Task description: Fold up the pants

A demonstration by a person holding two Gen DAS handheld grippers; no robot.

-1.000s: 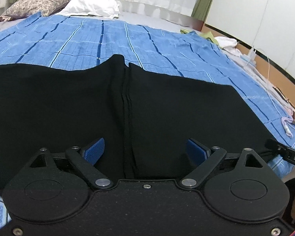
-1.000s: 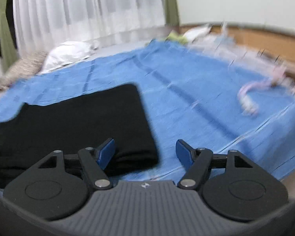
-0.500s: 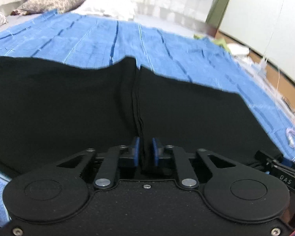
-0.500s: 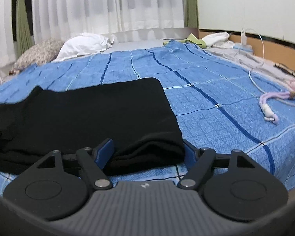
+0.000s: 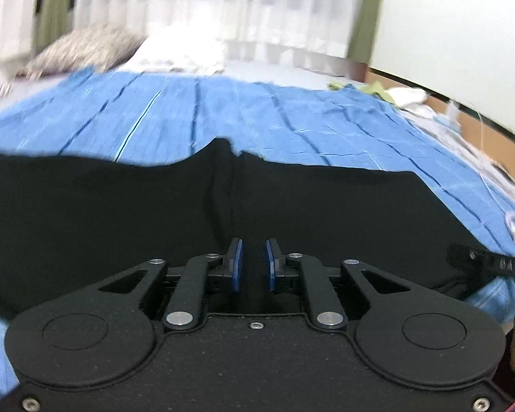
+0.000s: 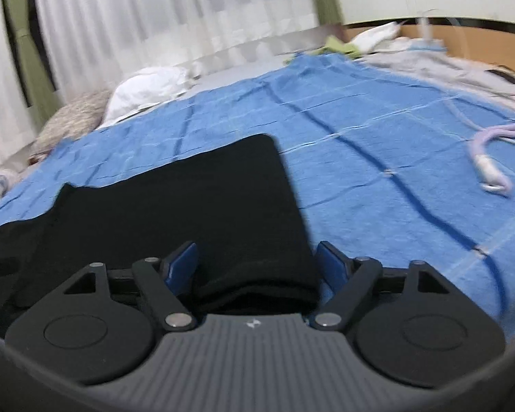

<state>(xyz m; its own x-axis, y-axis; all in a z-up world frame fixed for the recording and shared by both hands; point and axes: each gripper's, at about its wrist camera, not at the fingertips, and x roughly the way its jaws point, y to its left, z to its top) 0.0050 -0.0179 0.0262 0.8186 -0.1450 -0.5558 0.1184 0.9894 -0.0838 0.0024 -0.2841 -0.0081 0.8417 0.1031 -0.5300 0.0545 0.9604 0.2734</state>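
Note:
Black pants (image 5: 120,213) lie spread across a blue checked bedspread (image 5: 257,113). My left gripper (image 5: 254,264) is shut on the near edge of the pants at their middle seam, its blue pads pinching black cloth. In the right wrist view the pants (image 6: 175,206) end in a folded leg end that sits between the fingers of my right gripper (image 6: 257,264). That gripper is open, one blue pad on each side of the cloth. The right gripper's tip (image 5: 491,264) shows at the right of the left wrist view.
Pillows (image 5: 175,51) and white curtains (image 5: 189,3) stand at the far end of the bed. A pink cord (image 6: 491,158) and white cable lie on the bedspread (image 6: 377,144) to the right. Loose clothes (image 6: 370,41) and a wooden board are at the far right.
My left gripper closed on the pants' middle seam and has lifted slightly. My right gripper moved left until the folded leg end sat between its open fingers. Both views are now blurred by motion.

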